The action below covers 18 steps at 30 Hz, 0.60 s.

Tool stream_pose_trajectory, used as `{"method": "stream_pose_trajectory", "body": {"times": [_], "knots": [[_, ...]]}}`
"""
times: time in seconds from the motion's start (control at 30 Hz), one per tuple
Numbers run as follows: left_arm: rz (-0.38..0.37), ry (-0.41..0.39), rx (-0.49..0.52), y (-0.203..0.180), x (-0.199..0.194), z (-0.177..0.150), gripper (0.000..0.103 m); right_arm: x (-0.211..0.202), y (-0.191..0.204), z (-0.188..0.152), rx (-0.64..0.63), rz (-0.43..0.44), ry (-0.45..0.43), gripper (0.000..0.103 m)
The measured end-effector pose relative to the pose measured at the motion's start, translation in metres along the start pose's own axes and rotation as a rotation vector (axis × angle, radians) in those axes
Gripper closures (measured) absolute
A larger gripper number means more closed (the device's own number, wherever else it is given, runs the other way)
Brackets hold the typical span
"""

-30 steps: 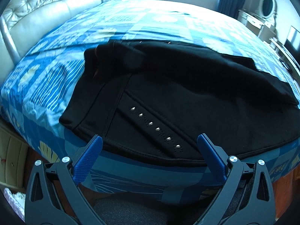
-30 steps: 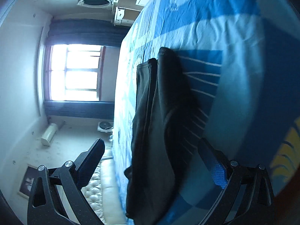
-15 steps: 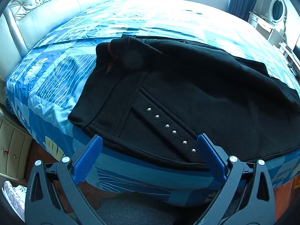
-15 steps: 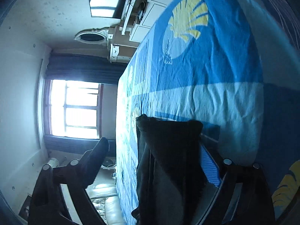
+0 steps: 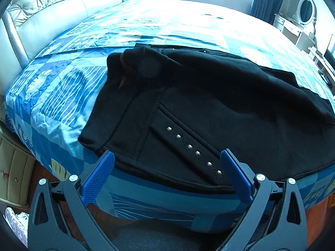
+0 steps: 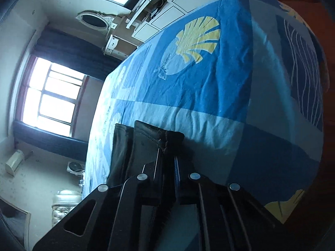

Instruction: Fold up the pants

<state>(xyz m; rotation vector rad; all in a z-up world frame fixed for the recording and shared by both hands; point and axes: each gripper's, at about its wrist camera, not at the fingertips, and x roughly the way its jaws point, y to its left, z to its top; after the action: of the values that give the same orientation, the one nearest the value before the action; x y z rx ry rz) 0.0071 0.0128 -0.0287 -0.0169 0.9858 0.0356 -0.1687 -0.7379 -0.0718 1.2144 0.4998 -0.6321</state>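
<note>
Black pants (image 5: 209, 108) lie spread across the near part of the blue patterned bed (image 5: 62, 96), with a row of metal studs beside a pocket. My left gripper (image 5: 167, 167) hangs open just in front of the waist edge, blue pads wide apart and nothing between them. In the right wrist view, rolled sideways, my right gripper (image 6: 166, 156) is shut on the hem end of the pants (image 6: 146, 138), the dark cloth pinched between its jaws and sticking out past the tips.
A tufted cream headboard (image 5: 52, 6) borders the bed at the left. A white dresser with an oval mirror (image 5: 303, 18) stands at the far right. A window (image 6: 52, 96) with dark curtains lights the room. The bed's near edge drops to a wooden floor (image 5: 52, 179).
The right gripper's jaws came together on the pants' hem end, and its view swung toward the bed's corner. The left gripper stayed open, its view tilting slightly so the pants appear lower.
</note>
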Motion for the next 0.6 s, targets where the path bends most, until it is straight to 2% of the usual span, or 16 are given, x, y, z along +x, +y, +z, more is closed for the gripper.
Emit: {"method": "stream_pose_trajectory", "body": {"times": [0.07,0.1,0.13,0.2,0.27,0.3,0.37,0.4,0.43,0.5,0.6], "knots": [[-0.001,0.0,0.004,0.005,0.001,0.003,0.002,0.0,-0.013,0.0,0.06,0.022,0.0,0.089],[-0.002,-0.003,0.012,0.008,0.001,0.006,0.002,-0.003,-0.02,-0.001,0.094,0.034,-0.007,0.083],[0.004,-0.006,0.02,0.011,0.002,0.007,0.002,-0.01,-0.028,-0.001,0.139,0.033,-0.043,0.08],[0.02,-0.013,0.027,0.022,0.003,0.013,0.002,-0.025,-0.033,0.001,0.172,-0.01,-0.115,0.072],[-0.009,-0.003,0.02,0.038,0.007,0.023,0.002,-0.041,-0.021,0.001,0.134,-0.073,-0.189,0.063],[-0.023,0.005,0.019,0.045,0.009,0.029,0.002,-0.044,-0.006,-0.001,0.069,-0.068,-0.192,0.059],[-0.053,0.01,0.01,0.065,0.015,0.047,0.002,-0.039,0.036,-0.01,-0.089,-0.049,-0.158,0.057],[-0.056,0.006,0.004,0.073,0.017,0.054,0.002,-0.034,0.056,-0.017,-0.159,-0.035,-0.132,0.05],[-0.067,-0.003,-0.005,0.082,0.019,0.064,0.002,-0.026,0.083,-0.029,-0.255,-0.008,-0.087,0.042],[-0.104,-0.006,-0.03,0.101,0.027,0.088,0.002,-0.009,0.129,-0.056,-0.408,0.048,0.004,0.041],[-0.237,0.038,-0.063,0.124,0.05,0.128,0.002,0.024,0.193,-0.109,-0.615,0.136,0.174,0.04]]}}
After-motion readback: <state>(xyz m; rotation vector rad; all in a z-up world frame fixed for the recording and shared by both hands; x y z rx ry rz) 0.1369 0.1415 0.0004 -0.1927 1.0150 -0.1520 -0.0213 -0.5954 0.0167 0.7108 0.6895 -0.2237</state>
